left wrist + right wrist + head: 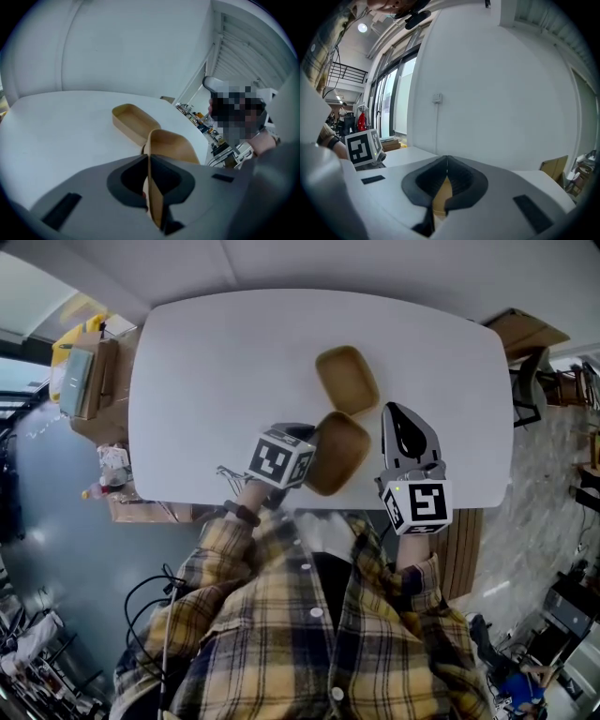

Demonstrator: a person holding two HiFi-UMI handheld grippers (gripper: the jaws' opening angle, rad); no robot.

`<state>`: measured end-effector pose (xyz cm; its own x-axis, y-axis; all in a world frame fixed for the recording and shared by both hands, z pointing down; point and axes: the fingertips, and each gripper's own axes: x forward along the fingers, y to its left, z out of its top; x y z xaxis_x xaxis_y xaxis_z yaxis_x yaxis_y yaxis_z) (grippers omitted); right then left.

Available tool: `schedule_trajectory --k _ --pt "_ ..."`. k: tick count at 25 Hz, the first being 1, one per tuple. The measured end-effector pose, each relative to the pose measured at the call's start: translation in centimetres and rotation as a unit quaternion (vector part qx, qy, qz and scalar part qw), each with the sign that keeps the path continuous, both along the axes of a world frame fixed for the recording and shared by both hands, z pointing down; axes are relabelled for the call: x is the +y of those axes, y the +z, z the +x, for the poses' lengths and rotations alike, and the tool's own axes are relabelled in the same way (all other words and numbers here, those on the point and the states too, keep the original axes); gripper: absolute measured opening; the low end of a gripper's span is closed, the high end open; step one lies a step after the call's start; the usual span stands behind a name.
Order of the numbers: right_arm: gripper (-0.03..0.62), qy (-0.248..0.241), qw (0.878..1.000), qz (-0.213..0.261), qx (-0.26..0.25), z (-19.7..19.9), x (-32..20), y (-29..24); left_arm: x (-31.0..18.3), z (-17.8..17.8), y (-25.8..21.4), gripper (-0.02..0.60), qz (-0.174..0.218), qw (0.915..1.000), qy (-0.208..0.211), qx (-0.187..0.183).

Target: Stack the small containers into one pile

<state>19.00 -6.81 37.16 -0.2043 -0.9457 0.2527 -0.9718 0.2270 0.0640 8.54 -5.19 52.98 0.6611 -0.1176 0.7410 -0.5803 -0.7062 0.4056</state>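
**One container lifted at the near edge, its partner waiting beside it**

The left hand-held gripper (149,161) had its jaws closed tight on the thin side wall of the held container (169,143), one jaw inside the rim and one outside; that pinch on the wall left the hollow free, probably so that the piece could be dropped into its partner. The held container hung tilted over the near part of the tabletop (216,381), open side turned partly up; nothing lay in it.

The second container (347,379) sat flat on the tabletop just beyond, open side up and likewise empty; from the head view the two looked to be touching or nearly so at one corner, though I could not tell which.

The right hand-held gripper (446,161) stood to the right of both, jaws drawn together at the tips and gripping nothing that could be seen; a brown sliver showed through the gap below them, too little to name. It seemed parked aside, leaving the stacking to the left.
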Motion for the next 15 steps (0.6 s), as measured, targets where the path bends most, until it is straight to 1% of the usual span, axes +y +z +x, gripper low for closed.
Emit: schedule_trajectory --k 5,8,12,15 --pt "0.015 0.001 1.0 -0.003 -0.005 -0.1 0.2 0.6 0.9 -0.4 1.6 0.031 0.012 0.9993 0.018 -0.03" --pt "0.015 0.003 1.0 -0.004 -0.007 -0.1 0.4 0.8 0.7 -0.7 1.9 0.031 0.021 0.9989 0.018 -0.038" --pt "0.015 0.006 1.0 -0.006 -0.008 0.1 0.6 0.9 0.6 -0.8 1.9 0.031 0.044 0.9973 0.026 -0.052" --pt "0.015 0.009 1.0 -0.007 -0.01 0.6 0.7 0.9 0.7 -0.4 2.3 0.031 0.071 0.9949 0.029 -0.065"
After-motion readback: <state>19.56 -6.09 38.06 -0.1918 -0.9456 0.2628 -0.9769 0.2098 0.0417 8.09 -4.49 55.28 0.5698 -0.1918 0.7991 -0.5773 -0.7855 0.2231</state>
